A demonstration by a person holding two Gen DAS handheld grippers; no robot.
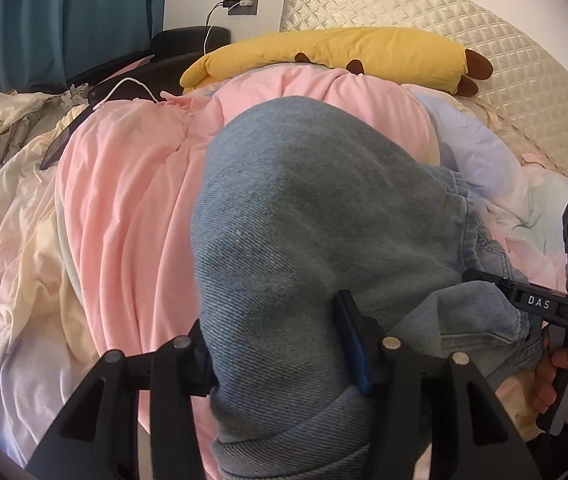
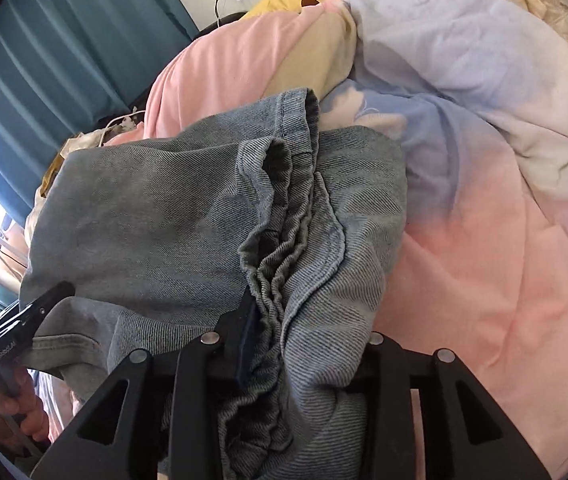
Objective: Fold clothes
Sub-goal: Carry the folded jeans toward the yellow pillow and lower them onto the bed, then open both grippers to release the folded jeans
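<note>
The pastel duvet (image 2: 484, 200) is soft and rumpled, so the jeans (image 1: 304, 208) draped over it from centre to 6 o'clock may crease or slide. The left gripper (image 1: 280, 344) pinches a thick denim fold; the right gripper (image 2: 300, 336) pinches the bunched waistband at 6 o'clock, where layers could slip free.

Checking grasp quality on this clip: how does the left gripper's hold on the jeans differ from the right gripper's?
The left gripper pinches a smooth, flat fold of the jeans; the right gripper clamps a bunched, gathered edge, apparently the waistband. Denim billows up ahead of the left gripper, but spreads sideways from the right gripper. Both are shut on the same garment above the pastel bedding.
</note>
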